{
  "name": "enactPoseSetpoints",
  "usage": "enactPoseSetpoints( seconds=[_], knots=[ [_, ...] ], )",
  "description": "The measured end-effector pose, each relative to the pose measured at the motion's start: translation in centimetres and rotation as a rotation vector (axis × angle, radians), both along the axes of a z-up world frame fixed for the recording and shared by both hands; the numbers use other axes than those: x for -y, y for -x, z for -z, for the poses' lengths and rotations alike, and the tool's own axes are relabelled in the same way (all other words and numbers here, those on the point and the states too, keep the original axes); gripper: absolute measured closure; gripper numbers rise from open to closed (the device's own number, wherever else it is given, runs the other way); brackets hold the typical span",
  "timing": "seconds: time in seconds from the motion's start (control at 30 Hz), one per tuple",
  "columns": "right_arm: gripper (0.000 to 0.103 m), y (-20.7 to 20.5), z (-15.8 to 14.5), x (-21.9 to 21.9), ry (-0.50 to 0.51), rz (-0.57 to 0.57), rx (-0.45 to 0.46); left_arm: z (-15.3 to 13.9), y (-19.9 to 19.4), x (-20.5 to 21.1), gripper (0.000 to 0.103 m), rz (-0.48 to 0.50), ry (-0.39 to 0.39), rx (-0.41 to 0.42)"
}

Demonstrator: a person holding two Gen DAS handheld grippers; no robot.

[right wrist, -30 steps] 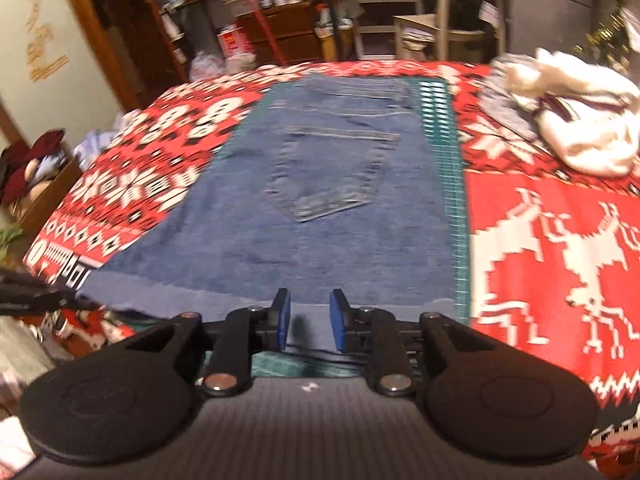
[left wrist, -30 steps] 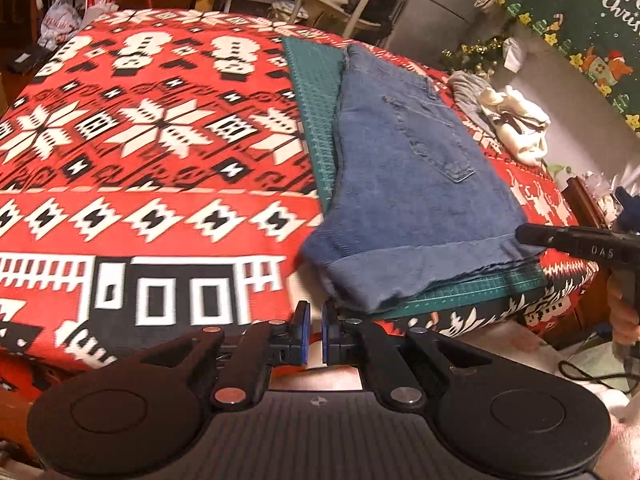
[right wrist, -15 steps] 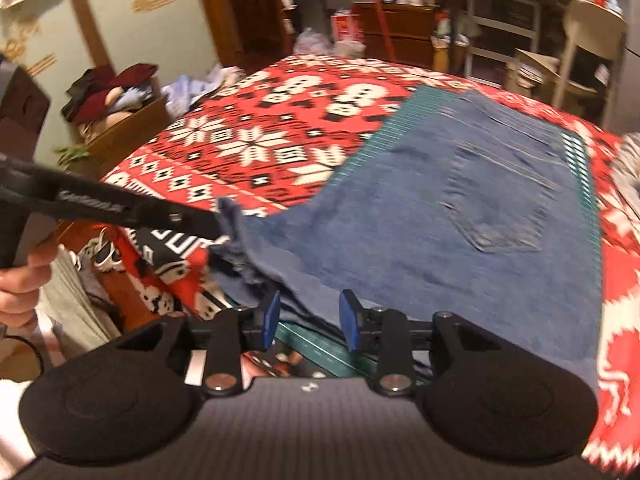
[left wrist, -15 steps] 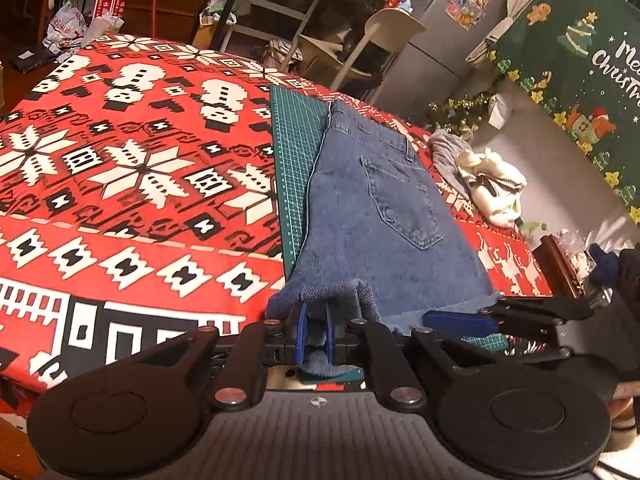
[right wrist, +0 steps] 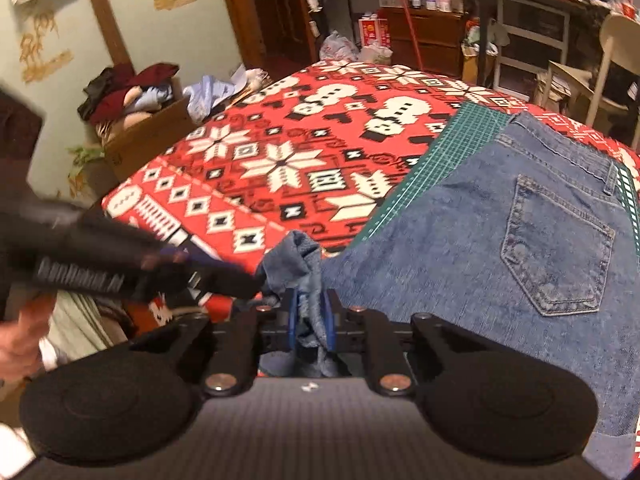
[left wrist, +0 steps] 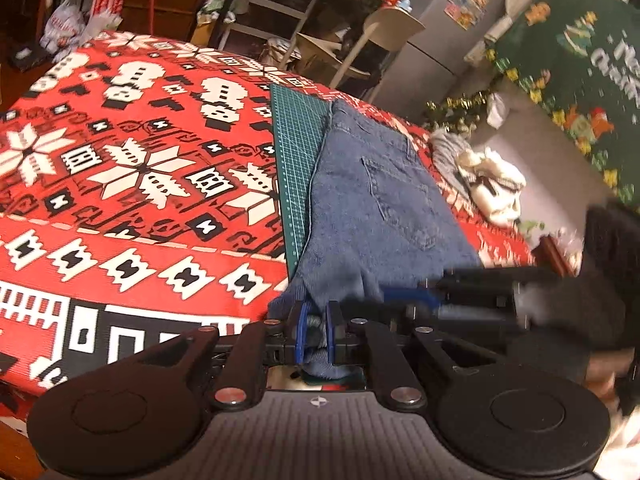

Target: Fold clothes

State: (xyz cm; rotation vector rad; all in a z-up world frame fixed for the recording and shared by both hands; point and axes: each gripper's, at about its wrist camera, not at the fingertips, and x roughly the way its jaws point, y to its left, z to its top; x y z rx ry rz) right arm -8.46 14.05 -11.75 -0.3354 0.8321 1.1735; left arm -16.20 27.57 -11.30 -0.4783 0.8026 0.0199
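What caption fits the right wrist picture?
Right gripper closing on the denim shorts' bunched hem, beside the left gripper.

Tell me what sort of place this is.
Probably a cluttered room in a home, decorated for Christmas: a fridge covered in magnets, a green Christmas banner on the wall, and denim shorts laid out on a red snowflake-patterned blanket.
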Motion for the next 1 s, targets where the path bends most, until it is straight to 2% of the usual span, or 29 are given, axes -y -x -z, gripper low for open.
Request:
enactPoseSetpoints(
  seconds=[0.17,0.2,0.33,0.43,0.5,0.53,0.57,0.73,0.77,0.9,1.0],
  knots=[
    [0.091,-1.4,-0.4,-0.1,-0.012,0.04,-0.026,-0.2,0.3,2.7,0.095,0.075,-0.196,-0.035],
    [0.091,-1.4,-0.4,-0.1,-0.013,0.041,-0.028,-0.2,0.3,3.2,0.093,0.086,-0.23,-0.034],
    [0.091,-1.5,-0.5,0.0,-0.014,0.044,-0.035,0.0,0.0,4.9,0.072,0.132,-0.357,-0.031],
    [0.091,-1.6,-0.6,0.0,-0.016,0.046,-0.041,0.4,-0.5,5.8,0.071,0.159,-0.428,-0.037],
    [0.091,-1.6,-0.7,0.1,-0.017,0.048,-0.045,0.8,-0.9,6.1,0.074,0.166,-0.455,-0.043],
    [0.091,-1.6,-0.7,0.1,-0.017,0.049,-0.047,1.0,-1.1,6.2,0.086,0.168,-0.469,-0.047],
    [0.091,-1.6,-0.7,0.1,-0.018,0.049,-0.049,1.1,-1.3,6.2,0.091,0.168,-0.484,-0.051],
    [0.091,-1.7,-1.0,0.4,-0.027,0.055,-0.048,0.5,0.4,8.2,0.097,0.21,-0.6,0.003],
    [0.091,-1.8,-1.2,0.5,-0.032,0.056,-0.051,0.5,0.9,8.8,0.102,0.221,-0.625,0.006],
    [0.091,-2.0,-1.1,0.6,-0.032,0.058,-0.072,1.7,2.4,10.6,0.101,0.277,-0.73,0.0],
    [0.092,-1.6,-0.9,0.4,-0.025,0.05,-0.069,2.1,2.5,10.9,0.101,0.28,-0.734,0.002]
  ],
)
